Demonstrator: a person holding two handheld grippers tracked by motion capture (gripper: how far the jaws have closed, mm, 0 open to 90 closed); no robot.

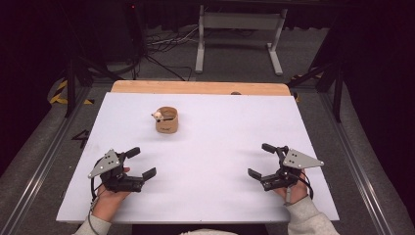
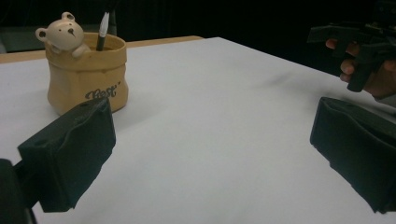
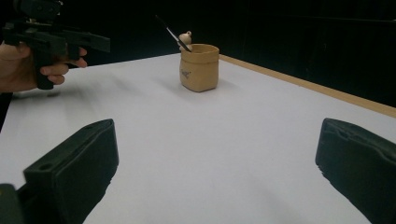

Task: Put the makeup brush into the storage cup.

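Tan bear pot (image 1: 167, 120) sits well beyond left hand-held gripper (image 1: 141, 162).

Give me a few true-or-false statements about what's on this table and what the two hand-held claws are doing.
1. Both grippers, left and right, are open and hold nothing. True.
2. The tan pot lies tipped on its side. False: it stands upright.
3. A brush stands in the pot. True.
4. The left gripper touches the pot. False: it is apart from it, nearer the person.
5. A small bear figure sits at the pot's rim. True.
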